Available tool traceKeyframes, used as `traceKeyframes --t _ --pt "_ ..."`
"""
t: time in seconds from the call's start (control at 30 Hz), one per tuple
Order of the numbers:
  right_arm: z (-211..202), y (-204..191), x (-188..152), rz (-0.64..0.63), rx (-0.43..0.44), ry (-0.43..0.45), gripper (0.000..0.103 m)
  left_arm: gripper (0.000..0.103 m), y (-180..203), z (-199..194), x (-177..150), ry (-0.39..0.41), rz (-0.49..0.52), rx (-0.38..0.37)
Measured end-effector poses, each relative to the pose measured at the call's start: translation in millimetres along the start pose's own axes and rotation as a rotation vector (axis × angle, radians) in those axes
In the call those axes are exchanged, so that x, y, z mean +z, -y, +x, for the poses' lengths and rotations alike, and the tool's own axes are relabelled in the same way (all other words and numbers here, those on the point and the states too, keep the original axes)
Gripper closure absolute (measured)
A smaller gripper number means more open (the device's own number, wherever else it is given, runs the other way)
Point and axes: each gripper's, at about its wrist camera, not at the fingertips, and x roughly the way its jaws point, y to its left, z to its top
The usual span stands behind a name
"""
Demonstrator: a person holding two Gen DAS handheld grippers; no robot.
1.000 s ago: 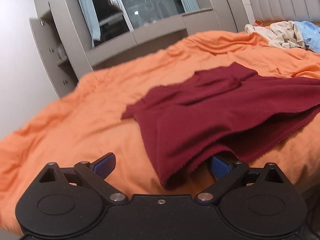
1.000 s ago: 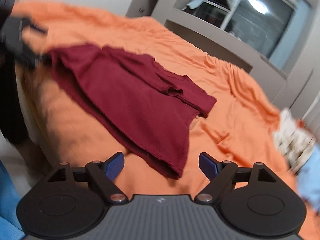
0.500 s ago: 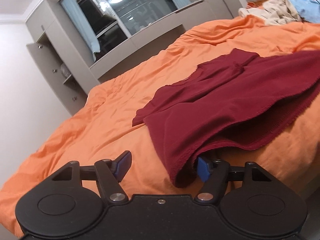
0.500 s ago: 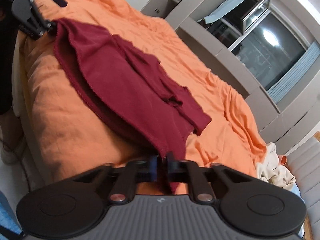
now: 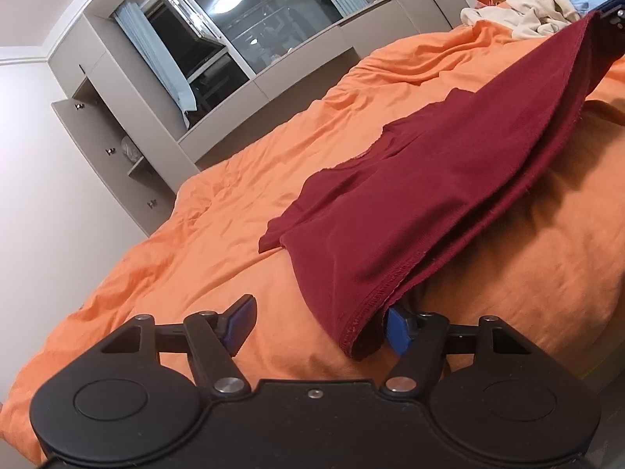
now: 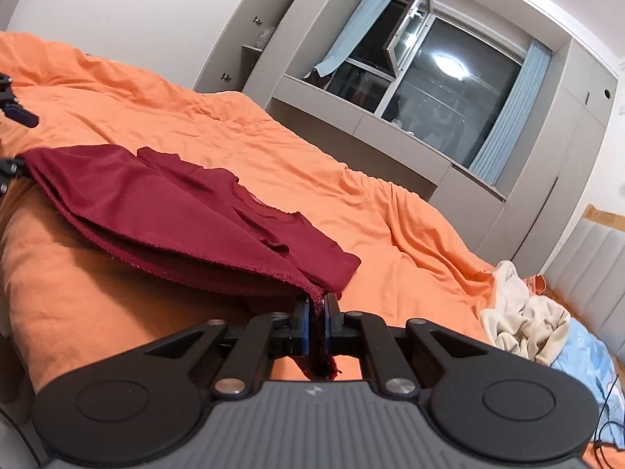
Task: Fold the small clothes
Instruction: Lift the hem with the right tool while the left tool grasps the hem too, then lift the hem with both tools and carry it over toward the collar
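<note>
A dark red shirt (image 5: 449, 179) lies on the orange bed cover (image 5: 234, 203), with its hem lifted. My left gripper (image 5: 320, 324) is open; the shirt's near hem corner hangs between its blue pads, against the right one. My right gripper (image 6: 317, 318) is shut on the shirt's (image 6: 164, 203) other hem corner and holds it off the bed. The right gripper also shows at the far right of the left wrist view (image 5: 613, 4). The left gripper shows at the left edge of the right wrist view (image 6: 11, 136).
A pile of cream and light blue clothes (image 6: 531, 316) lies at the head of the bed. Grey cabinets and a dark window (image 6: 425, 78) stand behind the bed. The padded headboard (image 6: 593, 258) is at the right.
My right gripper shut on the shirt's hem corner and lifted it. My left gripper narrowed a little around the other corner and stays open.
</note>
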Motion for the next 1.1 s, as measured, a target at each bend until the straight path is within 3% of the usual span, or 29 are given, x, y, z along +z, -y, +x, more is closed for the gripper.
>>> traceKeyframes --t 0.23,0.3,0.4,0.53,0.73,0.87,1.1 --pt "-7 -8 -1 -0.02 0.012 0.012 0.095 0.067 -2 -9 3 0.071 0.012 -0.019" --pt "-9 -10 -2 -0.023 0.01 0.02 0.095 0.071 -1 -12 3 0.108 0.052 -0.04" --pt "-12 -13 -1 -0.017 0.003 0.042 0.095 0.09 2 -13 5 0.138 0.104 -0.063" --pt "-17 -16 -1 0.006 -0.009 0.057 0.095 0.095 -8 -13 5 0.169 0.057 -0.081" --pt "-29 -12 6 0.07 -0.054 0.143 0.095 0.097 -50 -16 10 0.228 -0.193 -0.084" --pt "-43 -9 14 0.092 -0.105 0.22 0.096 0.098 -72 -25 15 0.291 -0.307 -0.064" --pt "-95 7 25 0.105 -0.2 0.348 0.096 0.098 -85 -58 23 0.408 -0.366 -0.042"
